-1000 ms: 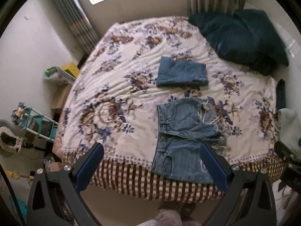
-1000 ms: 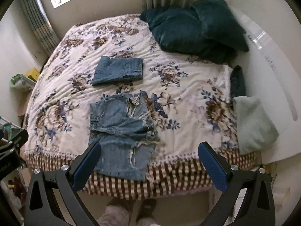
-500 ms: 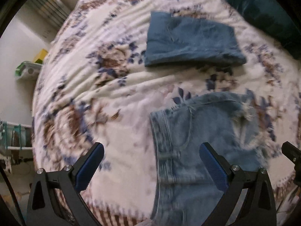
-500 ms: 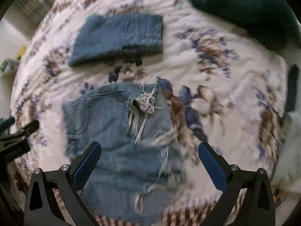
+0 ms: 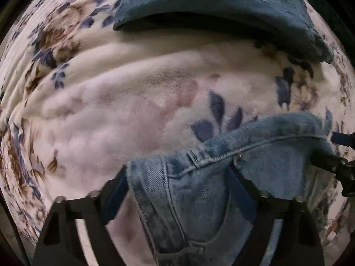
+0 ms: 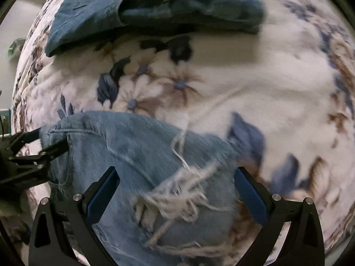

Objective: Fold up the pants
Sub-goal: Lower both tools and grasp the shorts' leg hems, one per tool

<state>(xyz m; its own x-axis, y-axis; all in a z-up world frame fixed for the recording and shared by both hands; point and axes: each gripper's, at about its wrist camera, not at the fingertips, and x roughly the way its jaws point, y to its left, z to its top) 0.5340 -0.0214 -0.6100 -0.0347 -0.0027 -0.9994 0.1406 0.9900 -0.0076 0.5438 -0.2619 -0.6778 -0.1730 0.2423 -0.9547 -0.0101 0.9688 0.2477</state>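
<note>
Lying rumpled on the plush floral bed [image 5: 124, 102], your faded denim shorts [image 6: 133, 155] show frayed white hems (threads blurred); both your left gripper [image 5: 177, 195] and right gripper [image 6: 175, 190] stand spread, straddling the cloth.

The shorts [image 5: 199, 190] are light blue jean cloth, rough & faded, w/ thick stitched seams and a tiny shiny metal stud. Their leg edge [image 6: 177, 190] is torn into soft white strings. The folded jeans [image 5: 221, 4] are darker blue cloth, smoother, matt. The blanket [image 5: 124, 102] is fluffy, fuzzy cloth w/ flower prints, not shiny. The left gripper [image 5: 177, 195] & right gripper [image 6: 175, 190] are matt black plastic w/ blue pads [image 6: 102, 192] and small shiny metal screws.
</note>
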